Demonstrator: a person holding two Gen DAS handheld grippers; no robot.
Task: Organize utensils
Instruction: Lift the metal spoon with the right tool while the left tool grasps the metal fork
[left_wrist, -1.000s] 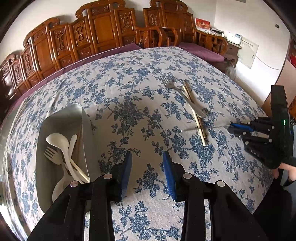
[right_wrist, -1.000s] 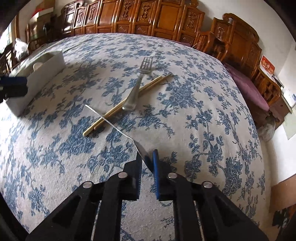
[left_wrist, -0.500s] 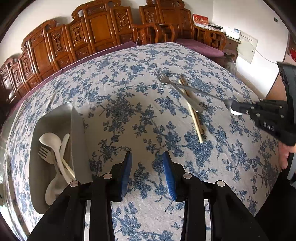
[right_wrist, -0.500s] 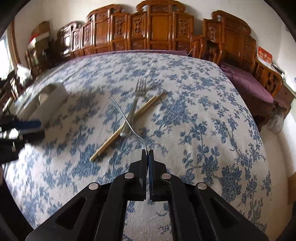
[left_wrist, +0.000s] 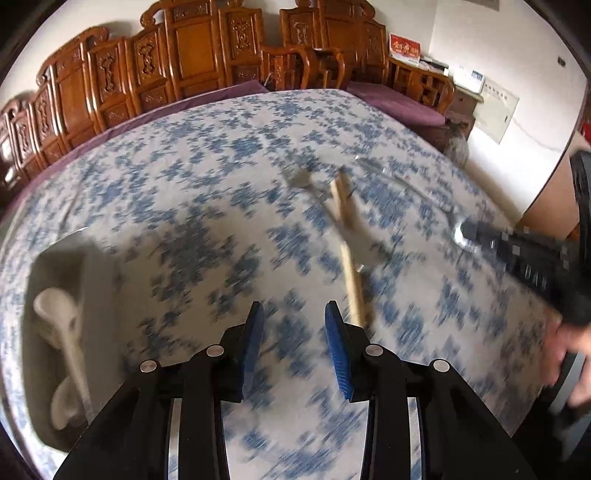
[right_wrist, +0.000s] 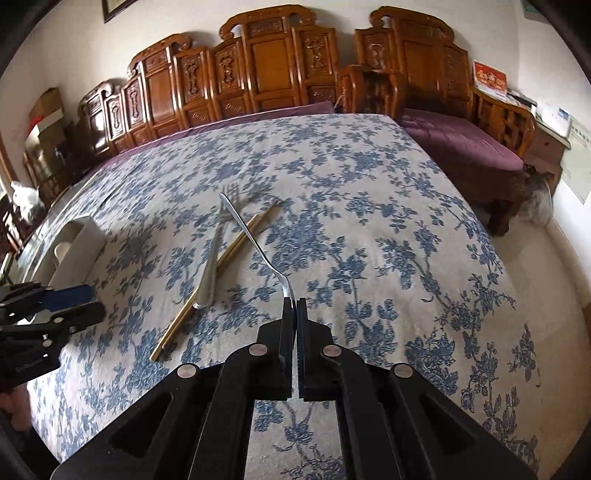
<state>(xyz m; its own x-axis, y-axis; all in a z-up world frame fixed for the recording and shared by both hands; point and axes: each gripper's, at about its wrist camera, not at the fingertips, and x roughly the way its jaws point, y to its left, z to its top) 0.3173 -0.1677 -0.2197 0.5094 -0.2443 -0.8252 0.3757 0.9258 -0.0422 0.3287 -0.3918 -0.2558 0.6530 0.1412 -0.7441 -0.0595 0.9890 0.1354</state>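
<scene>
Now the right gripper (right_wrist: 296, 306), pinching a metal spoon (right_wrist: 255, 242) by its bowl, carries it above the table. Next it likely goes to the white tray (right_wrist: 79, 242). The left gripper (left_wrist: 293, 325) hangs spread and empty.

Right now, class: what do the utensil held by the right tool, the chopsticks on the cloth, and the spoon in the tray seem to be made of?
Held utensil: likely polished steel; thin, silvery, glinting handle.
Chopsticks: probably bamboo or wood; matte tan, though a dull sheen leaves metal possible.
Spoon: looks like plastic or ceramic; opaque off-white, smooth. The blur leaves it open.
</scene>
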